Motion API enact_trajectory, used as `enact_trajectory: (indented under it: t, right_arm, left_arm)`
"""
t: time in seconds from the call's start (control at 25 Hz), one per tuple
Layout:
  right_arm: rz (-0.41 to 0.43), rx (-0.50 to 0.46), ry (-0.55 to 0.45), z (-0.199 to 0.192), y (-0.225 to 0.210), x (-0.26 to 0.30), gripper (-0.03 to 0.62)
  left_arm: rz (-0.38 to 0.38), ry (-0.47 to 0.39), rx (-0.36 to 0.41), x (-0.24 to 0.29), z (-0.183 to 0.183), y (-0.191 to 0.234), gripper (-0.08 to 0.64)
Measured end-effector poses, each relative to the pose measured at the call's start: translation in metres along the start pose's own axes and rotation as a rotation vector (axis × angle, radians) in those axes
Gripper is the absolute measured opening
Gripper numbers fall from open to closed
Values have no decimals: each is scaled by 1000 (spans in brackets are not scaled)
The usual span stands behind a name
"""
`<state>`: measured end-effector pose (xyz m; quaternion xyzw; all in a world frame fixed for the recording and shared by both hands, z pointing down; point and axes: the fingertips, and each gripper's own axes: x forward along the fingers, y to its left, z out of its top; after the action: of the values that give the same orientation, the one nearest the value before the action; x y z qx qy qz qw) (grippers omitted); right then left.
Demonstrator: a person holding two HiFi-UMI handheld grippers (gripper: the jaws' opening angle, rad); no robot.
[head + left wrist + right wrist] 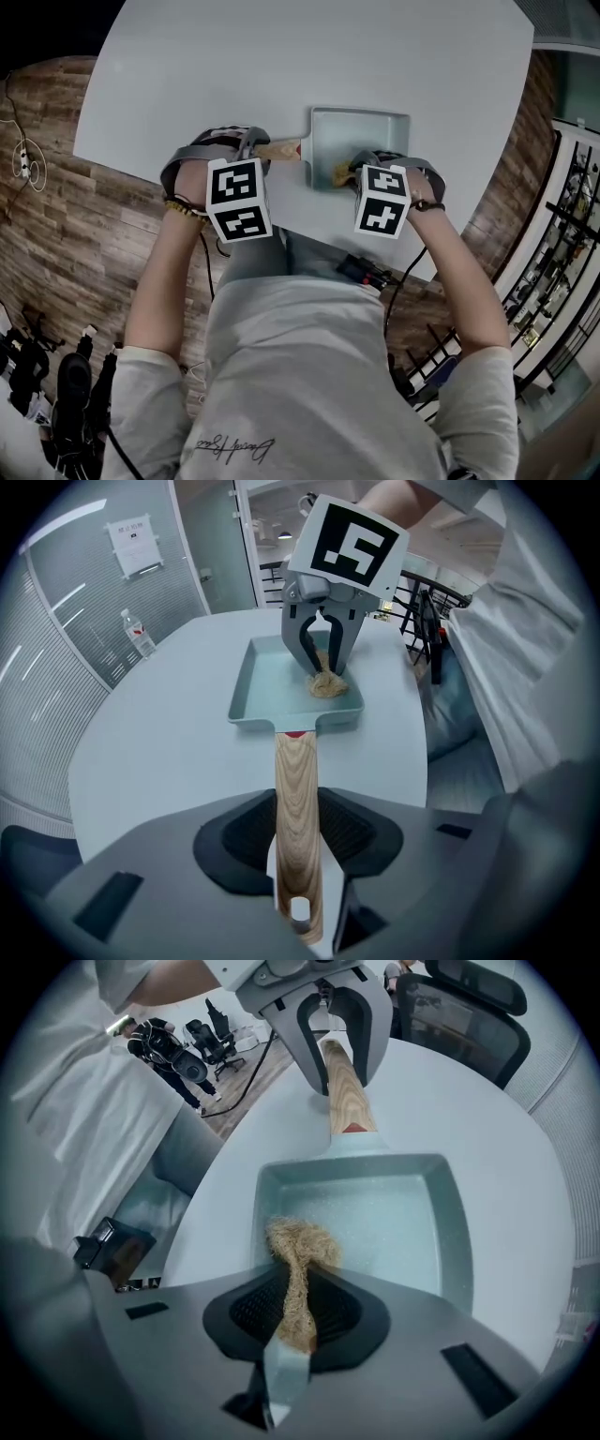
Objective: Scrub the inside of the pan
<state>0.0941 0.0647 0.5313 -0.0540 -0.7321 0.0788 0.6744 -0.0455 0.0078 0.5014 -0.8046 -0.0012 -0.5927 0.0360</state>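
On the white table (281,56), near the person: one rectangular pan (361,120), one fibre scrubber (302,1241), two grippers. The pan's long axis runs left-right, with its wooden handle (295,780) pointing left and clamped by the left gripper (298,836). The right gripper (298,1312) pinches the scrubber inside the pan.

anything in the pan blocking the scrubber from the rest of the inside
Nothing visible does. The right gripper pinches the scrubber, which sits inside the pan by the wall nearest the person, and the rest of the floor is bare. The left gripper clamps the handle outside it.
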Motion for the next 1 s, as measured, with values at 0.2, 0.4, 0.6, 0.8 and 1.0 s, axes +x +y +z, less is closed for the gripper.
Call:
enact_trajectory:
  t: [0.2, 0.4, 0.6, 0.8, 1.0]
  right_arm:
    - [-62, 29, -35, -3, -19, -4, 71]
    - [-182, 35, -38, -7, -71, -14, 72]
    - [-303, -8, -27, -9, -98, -19, 74]
    - [-329, 7, -39, -8, -97, -19, 74]
    - [-313, 12, -29, -8, -94, -17, 72]
  left_arm:
    - [-14, -2, 26, -2, 2, -2, 146]
    - [-19, -4, 27, -4, 4, -3, 146]
    - [-19, -7, 25, -4, 5, -2, 146]
    - [-21, -7, 1, -4, 3, -1, 146]
    - [-17, -3, -10, -3, 2, -1, 146]
